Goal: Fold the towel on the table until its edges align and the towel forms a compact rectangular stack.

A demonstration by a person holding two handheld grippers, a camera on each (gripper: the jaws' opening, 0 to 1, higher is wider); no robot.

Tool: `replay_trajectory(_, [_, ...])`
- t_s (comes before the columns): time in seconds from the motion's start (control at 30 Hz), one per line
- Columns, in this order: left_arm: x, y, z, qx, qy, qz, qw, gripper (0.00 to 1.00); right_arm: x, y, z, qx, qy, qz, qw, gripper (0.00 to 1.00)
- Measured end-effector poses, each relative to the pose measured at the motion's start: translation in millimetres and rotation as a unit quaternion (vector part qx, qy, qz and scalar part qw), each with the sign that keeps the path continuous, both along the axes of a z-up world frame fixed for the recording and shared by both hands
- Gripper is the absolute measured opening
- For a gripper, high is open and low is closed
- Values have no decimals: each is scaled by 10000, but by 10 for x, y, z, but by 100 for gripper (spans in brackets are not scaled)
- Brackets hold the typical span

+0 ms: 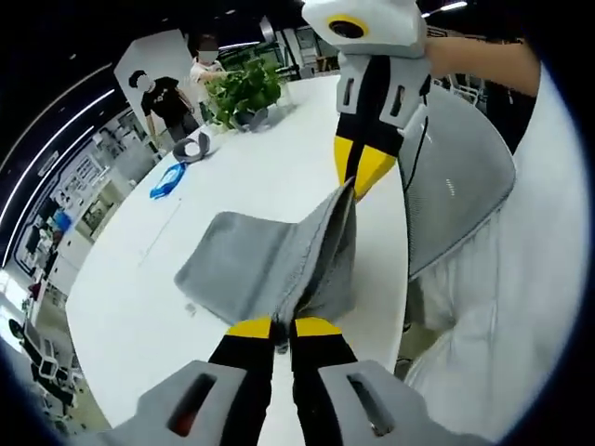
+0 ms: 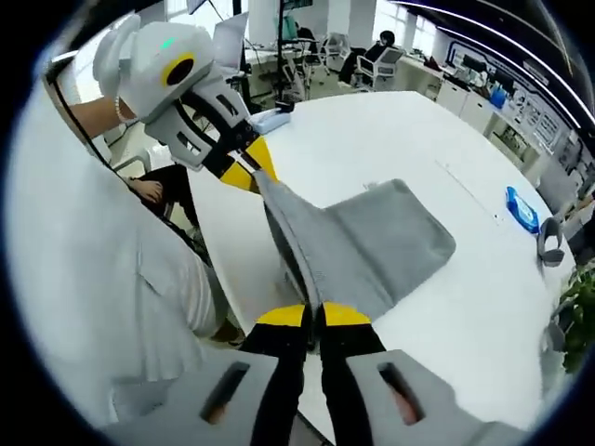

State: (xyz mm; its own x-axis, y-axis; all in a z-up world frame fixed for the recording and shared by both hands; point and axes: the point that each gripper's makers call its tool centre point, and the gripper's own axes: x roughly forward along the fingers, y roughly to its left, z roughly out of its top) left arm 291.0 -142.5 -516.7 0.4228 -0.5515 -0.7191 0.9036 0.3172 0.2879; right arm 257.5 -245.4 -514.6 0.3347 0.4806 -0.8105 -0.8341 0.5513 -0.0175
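Observation:
A grey towel (image 1: 265, 265) lies partly on the white table (image 1: 270, 167), its near edge lifted and stretched taut between both grippers. My left gripper (image 1: 282, 327) is shut on one corner of that edge. The right gripper (image 1: 358, 181) comes in from above and pinches the other corner. In the right gripper view the towel (image 2: 372, 246) runs from my right gripper (image 2: 314, 316), shut on its corner, up to the left gripper (image 2: 251, 172) holding the far corner. The rest of the towel drapes down onto the table (image 2: 409, 139).
A potted plant (image 1: 244, 91), a grey object (image 1: 192, 147) and a blue object (image 1: 167, 180) sit at the table's far end; the blue object (image 2: 522, 209) lies near the table's edge. A mesh chair (image 1: 456, 177) stands beside the table. A person's white clothing (image 2: 102, 269) is close.

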Motion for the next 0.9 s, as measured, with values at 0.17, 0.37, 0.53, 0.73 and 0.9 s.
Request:
replay_trajectory(0.17, [84, 16, 197, -160, -143, 111, 9997, 6, 76, 13, 197, 79, -121, -64, 9999, 2])
replay_trajectory(0.37, [222, 9, 357, -414, -132, 221, 9988, 6, 220, -7, 428, 274, -294, -196, 9990, 2])
replay_trajectory(0.53, [381, -52, 454, -497, -210, 232, 9983, 6, 358, -48, 483, 324, -349, -320, 9984, 2])
replay_trajectory(0.73, [538, -121, 467, -450, -242, 208, 9985, 6, 490, -99, 522, 248, -413, -407, 9980, 1])
replay_trajectory(0.9, [701, -167, 466, -398, -329, 249, 9984, 6, 694, -140, 577, 201, -547, -504, 9970, 1])
